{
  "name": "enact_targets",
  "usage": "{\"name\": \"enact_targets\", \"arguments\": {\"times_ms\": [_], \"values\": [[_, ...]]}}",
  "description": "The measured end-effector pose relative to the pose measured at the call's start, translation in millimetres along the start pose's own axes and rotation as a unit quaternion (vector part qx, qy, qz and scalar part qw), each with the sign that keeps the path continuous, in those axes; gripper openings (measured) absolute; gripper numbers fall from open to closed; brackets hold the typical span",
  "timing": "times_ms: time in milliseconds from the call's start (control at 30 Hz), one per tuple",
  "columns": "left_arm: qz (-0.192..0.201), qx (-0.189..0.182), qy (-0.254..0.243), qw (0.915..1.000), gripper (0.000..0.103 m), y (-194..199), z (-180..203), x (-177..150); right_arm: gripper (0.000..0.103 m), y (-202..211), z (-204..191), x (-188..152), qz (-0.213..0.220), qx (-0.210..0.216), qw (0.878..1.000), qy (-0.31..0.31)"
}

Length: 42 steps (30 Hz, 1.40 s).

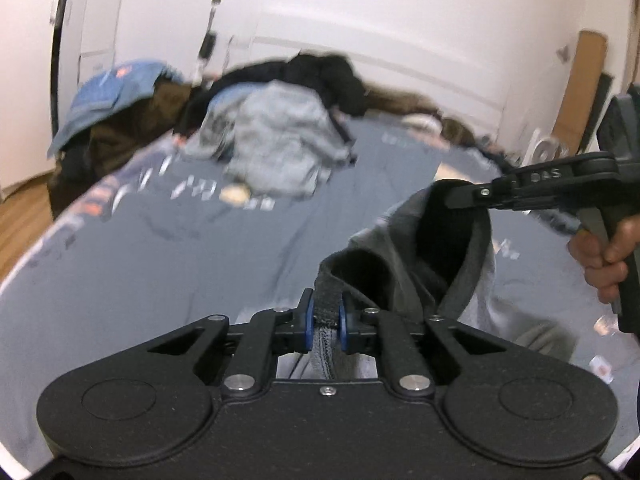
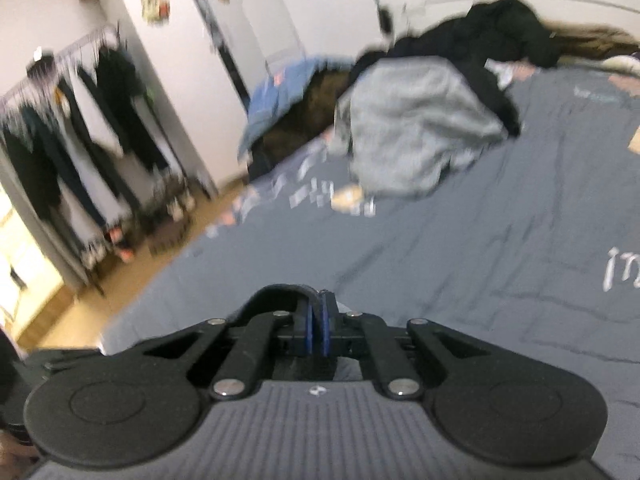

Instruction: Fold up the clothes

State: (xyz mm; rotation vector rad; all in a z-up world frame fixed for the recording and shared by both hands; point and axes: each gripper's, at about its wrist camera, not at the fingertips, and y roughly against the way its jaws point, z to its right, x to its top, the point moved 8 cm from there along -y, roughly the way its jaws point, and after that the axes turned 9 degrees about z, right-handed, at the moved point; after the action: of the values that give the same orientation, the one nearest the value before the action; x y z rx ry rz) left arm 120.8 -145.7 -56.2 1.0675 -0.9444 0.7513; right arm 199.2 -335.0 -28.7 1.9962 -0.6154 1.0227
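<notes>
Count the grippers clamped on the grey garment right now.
2. The left gripper pinches the grey garment by its dark hem. The right gripper grips its upper edge, further right. The garment's lower part is hidden.

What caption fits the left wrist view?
Both grippers, left and right, hold a grey garment above the bed.

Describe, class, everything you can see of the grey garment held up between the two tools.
The grey garment looks like soft knit, light grey outside with a darker, near-black lining and a dark ribbed band along its edge. It hangs slack and open-mouthed above the grey-blue bedspread. The left tool is shut on the band; the right tool pinches its far edge, so the garment is slung between them. What kind of garment it is cannot be told.
</notes>
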Motion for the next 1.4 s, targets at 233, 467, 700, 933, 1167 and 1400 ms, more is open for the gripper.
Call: {"name": "enact_targets", "arguments": {"times_ms": [233, 467, 700, 933, 1167, 1400], "values": [[0.084, -0.021, -0.067, 0.9940, 0.012, 46, 44, 101, 0.003, 93, -21, 69, 0.086, -0.001, 0.996, 0.006], [0.160, -0.035, -0.144, 0.9759, 0.012, 109, 106, 202, 0.003, 193, -37, 136, 0.184, -0.016, 0.983, 0.003], [0.236, -0.027, -0.203, 0.9499, 0.011, 185, 174, 291, 0.000, 282, -80, 196, 0.272, -0.017, 0.962, 0.030], [0.238, -0.017, -0.252, 0.9380, 0.011, 211, 218, 324, 0.000, 355, -128, 236, 0.318, -0.013, 0.943, 0.095], [0.243, -0.015, -0.230, 0.9422, 0.000, 208, 203, 306, 0.018, 287, -113, 159, 0.213, -0.007, 0.969, 0.127], [0.130, -0.008, -0.226, 0.9653, 0.000, 149, 165, 219, 0.061, 186, -70, 25, 0.093, -0.003, 0.992, 0.081]]}}
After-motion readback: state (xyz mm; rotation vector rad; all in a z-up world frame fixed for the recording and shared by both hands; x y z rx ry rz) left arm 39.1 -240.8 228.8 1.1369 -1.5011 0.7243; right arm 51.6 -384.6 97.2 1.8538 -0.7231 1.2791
